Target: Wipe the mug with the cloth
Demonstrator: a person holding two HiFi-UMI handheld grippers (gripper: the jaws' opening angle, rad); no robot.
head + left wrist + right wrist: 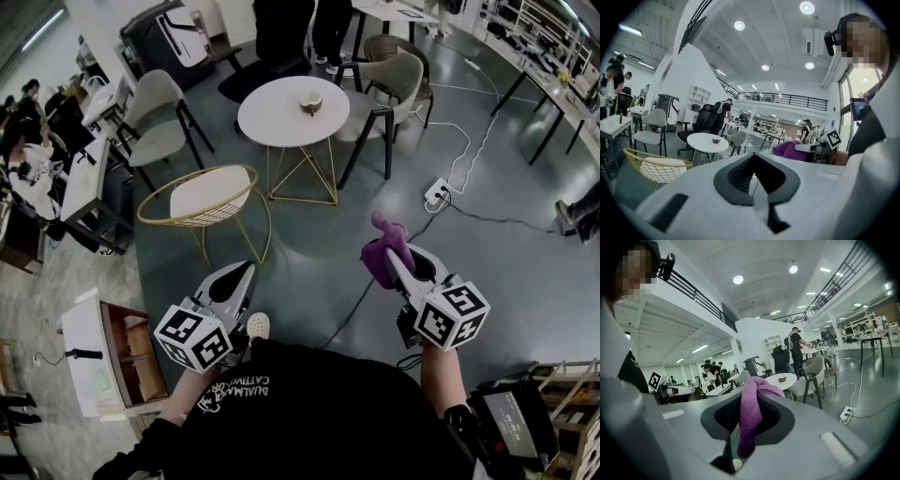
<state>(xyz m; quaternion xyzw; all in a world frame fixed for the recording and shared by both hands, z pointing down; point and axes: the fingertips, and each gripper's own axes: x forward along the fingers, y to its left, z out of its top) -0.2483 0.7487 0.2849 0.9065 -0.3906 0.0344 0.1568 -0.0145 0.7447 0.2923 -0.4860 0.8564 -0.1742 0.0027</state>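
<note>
In the head view the mug (310,101) stands upright on the round white counter (270,120). It is well apart from both grippers, ahead of the person across open floor. The left gripper (244,274) and the right gripper (392,255) point toward it from either side, and neither is clearly nearer. The purple cloth (379,267) sits at the tip of the right gripper.

In the left gripper view the fingers are pressed together with nothing between them. The mug appears far ahead, a little to the left of their line.

In the right gripper view the fingers pinch the cloth, which folds over their tips and hangs down between them. The mug lies ahead, slightly to the right. It is too small to tell where its handle points. I judge both grippers must first travel forward to the counter.
</note>
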